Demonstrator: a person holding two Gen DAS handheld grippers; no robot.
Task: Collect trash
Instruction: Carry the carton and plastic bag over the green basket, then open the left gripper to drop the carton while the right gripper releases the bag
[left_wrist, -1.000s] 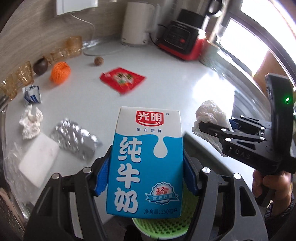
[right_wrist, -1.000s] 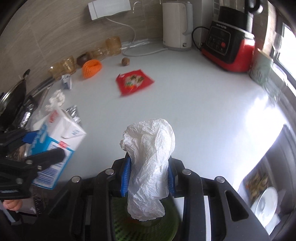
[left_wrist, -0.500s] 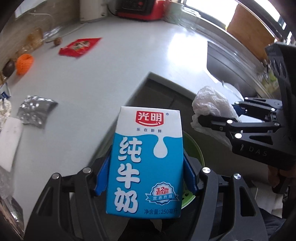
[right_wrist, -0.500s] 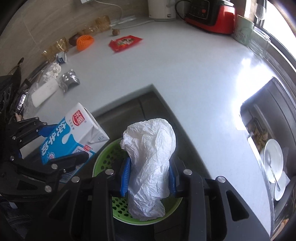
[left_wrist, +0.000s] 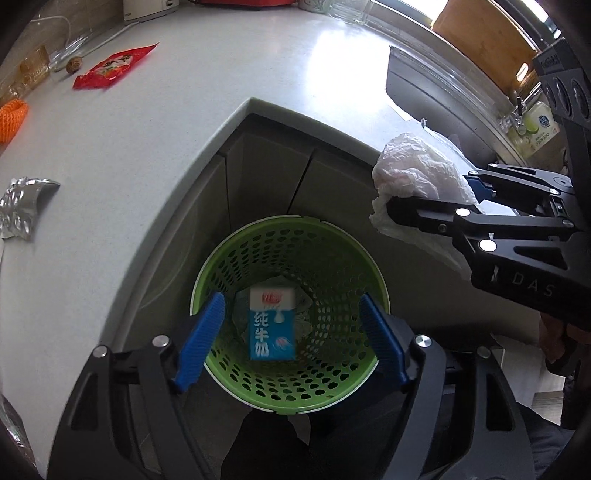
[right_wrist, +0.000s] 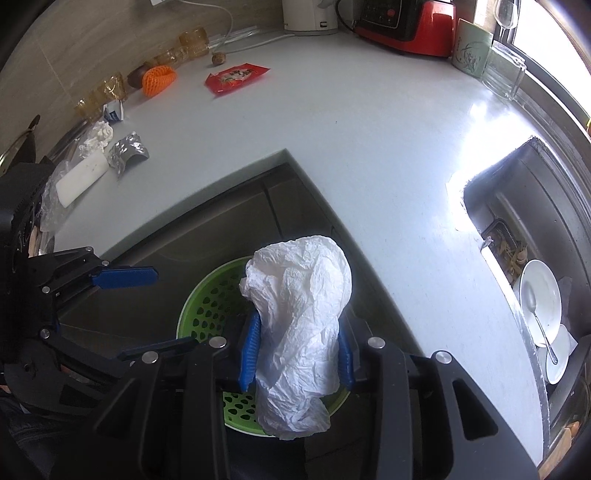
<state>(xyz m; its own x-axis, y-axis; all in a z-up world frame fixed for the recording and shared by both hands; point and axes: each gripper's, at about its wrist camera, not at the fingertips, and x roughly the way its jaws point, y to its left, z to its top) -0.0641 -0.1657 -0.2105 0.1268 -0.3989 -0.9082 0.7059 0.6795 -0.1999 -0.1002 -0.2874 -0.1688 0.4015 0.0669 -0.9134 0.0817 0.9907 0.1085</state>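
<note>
Blue-white milk carton (left_wrist: 272, 325) — blurred — inside green basket (left_wrist: 334, 258)

— Home kitchen, def. Pale grey L-shaped stone countertop (right_wrist: 369, 155) w/ grey cabinet doors (left_wrist: 266, 177) under the corner.

— What else says kitchen?

— White electric kettle (right_wrist: 308, 14) & red-and-black blender base (right_wrist: 406, 26) by the tan tiled back wall (right_wrist: 74, 40), amber drinking glasses (right_wrist: 192, 38) lined up. Steel sink (right_wrist: 554, 206) on the right, white round plate w/ a metal spoon (right_wrist: 541, 299) in it, window above.

— Bin?

— Green perforated plastic basket (left_wrist: 317, 391) on the floor by the cabinets.
</note>
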